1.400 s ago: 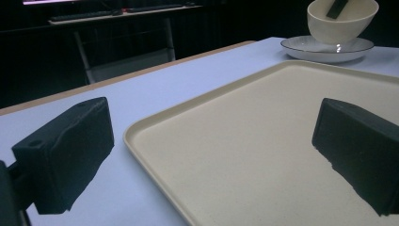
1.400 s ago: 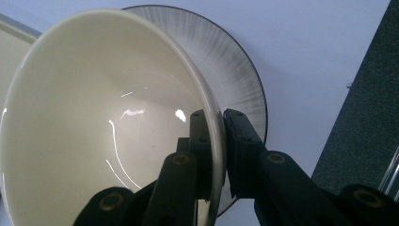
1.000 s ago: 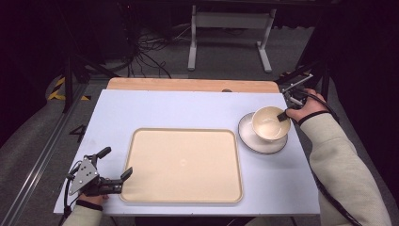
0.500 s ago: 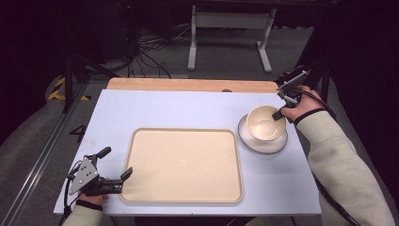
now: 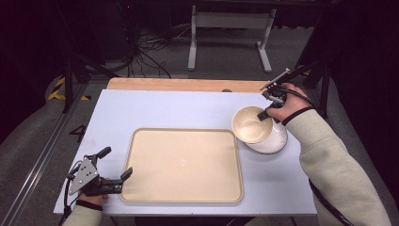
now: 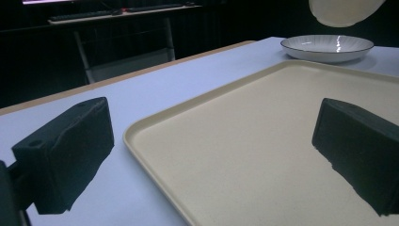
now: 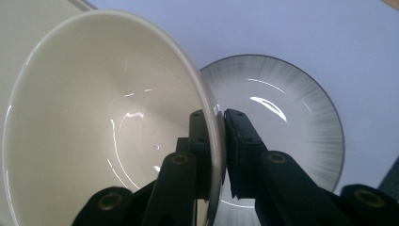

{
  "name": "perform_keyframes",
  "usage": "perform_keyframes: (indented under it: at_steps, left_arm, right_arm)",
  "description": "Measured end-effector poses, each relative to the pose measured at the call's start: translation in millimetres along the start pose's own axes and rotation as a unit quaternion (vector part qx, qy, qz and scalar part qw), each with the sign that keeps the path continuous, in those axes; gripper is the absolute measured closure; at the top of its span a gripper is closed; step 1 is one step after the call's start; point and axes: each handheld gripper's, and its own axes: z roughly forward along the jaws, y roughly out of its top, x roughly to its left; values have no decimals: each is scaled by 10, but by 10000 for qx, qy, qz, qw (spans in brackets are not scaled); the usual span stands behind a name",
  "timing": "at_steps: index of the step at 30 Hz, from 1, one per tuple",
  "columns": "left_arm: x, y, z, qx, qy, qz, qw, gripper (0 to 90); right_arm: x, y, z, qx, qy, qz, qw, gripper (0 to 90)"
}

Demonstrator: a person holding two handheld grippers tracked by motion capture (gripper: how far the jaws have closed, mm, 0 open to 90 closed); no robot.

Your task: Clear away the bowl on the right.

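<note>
— So where is the bowl [image 5: 253, 125]?
— Off the plate [image 5: 275, 141], lifted and tilted, at the right of the table [image 5: 188, 108]. From the left tongs' view it hangs in the air above the plate [image 6: 327, 47], at the top edge [image 6: 343, 12].
— And what holds it?
— The right tongs [image 5: 263, 114] pinch its wall at the rim: one jaw inside the bowl [image 7: 103, 122], the other outside, pressed tight on the thin edge [image 7: 220, 141]. The plate [image 7: 291, 132] lies below and behind it.
— Is the bowl over the tray [image 5: 181, 165]?
— Not quite; it sits just right of the tray's far right corner, partly over the plate.
— And the left tongs [image 5: 115, 167]?
— Spread wide, holding nothing, low at the near left of the table. One jaw is over the tray's near left edge [image 6: 155, 141], the other outside it above the table.
</note>
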Motion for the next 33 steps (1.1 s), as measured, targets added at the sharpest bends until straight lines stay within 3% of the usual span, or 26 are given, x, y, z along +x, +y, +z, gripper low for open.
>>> perform_keyframes:
  at_steps: [4,15,33]
  left_arm:
    - [-1,0,0,1,-2,-8,10000,2]
    - [-1,0,0,3,-6,-2,10000,2]
    - [1,1,0,10,-23,33,10000,2]
  right_arm:
    - [109,41,1,-11,106,-48,9999,821]
    - [552,191,28,-25,316,-486,9983,819]
    - [1206,397,53,55,642,-1057,9923,816]
